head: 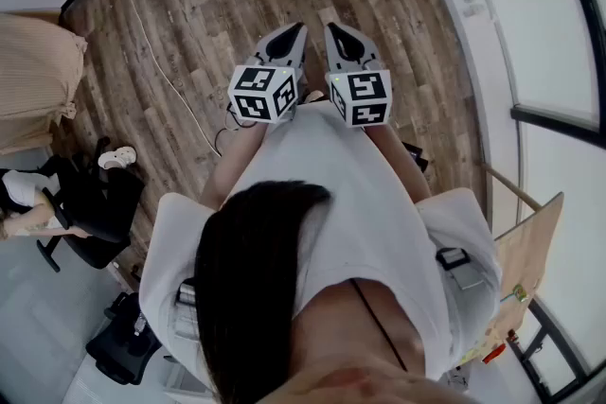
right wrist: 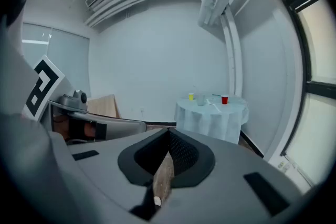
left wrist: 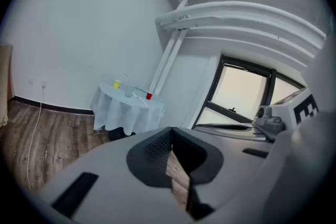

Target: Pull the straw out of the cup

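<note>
A wood floor point(head: 189, 33) fills most of the head view, and a person point(head: 312, 232) in a white top stands on it with both tools held out in front, side by side and tipped a little downward. Well apart from them, against the far wall, stands a small round table point(right wrist: 210, 118) under a white cloth. The left gripper point(left wrist: 170, 131) has its jaws pressed together, with only a sliver of floor showing behind them and nothing between. The right gripper point(right wrist: 168, 135) is likewise closed tight and empty. Three cups sit on the table: a yellow cup point(right wrist: 191, 96), a clear cup point(right wrist: 201, 99) near the middle and a red cup point(right wrist: 224, 99) toward the other edge. A faint thin line rising from the clear cup in the left gripper view is probably the straw point(left wrist: 126, 80), though it is too small to be sure. Judged from this, the task has not begun in earnest: the step in hand is the approach to the table. The next move calls for walking up to it, steadying the clear cup with one tool and spreading the other's jaws to pinch the straw near its top and lift it straight up.
</note>
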`<state>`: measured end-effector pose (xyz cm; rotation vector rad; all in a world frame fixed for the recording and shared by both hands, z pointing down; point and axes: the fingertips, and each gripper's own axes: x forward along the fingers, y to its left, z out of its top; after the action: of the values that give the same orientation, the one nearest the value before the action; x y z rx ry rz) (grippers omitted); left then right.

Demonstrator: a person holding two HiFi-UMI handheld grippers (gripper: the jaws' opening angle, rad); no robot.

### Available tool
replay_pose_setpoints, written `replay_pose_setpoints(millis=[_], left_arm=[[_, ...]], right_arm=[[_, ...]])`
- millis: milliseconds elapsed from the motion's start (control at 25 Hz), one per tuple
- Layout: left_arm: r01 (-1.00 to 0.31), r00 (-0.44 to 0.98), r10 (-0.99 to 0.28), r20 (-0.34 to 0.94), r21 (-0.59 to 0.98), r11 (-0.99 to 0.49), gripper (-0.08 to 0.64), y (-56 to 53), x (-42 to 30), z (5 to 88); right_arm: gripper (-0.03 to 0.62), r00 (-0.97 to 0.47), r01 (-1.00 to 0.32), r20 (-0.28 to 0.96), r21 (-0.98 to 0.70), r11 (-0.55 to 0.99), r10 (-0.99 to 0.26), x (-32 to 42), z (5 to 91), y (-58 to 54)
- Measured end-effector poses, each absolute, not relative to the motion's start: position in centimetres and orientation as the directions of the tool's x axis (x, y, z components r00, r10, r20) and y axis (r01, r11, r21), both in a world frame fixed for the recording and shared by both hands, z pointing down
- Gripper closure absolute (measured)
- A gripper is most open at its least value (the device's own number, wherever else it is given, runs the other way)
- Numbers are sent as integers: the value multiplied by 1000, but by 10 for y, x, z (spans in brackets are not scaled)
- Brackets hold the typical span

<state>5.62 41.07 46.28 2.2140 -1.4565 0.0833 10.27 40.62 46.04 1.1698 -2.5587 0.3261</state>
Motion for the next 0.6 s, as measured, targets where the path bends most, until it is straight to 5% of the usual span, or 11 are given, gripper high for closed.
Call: replay_pose_setpoints(millis=[600], left_arm=[[-877,429,-847,316,369,-307,551,401,56,469]], right_arm=[[558,-627,-763,366,-109,637,-688,101,467,399]])
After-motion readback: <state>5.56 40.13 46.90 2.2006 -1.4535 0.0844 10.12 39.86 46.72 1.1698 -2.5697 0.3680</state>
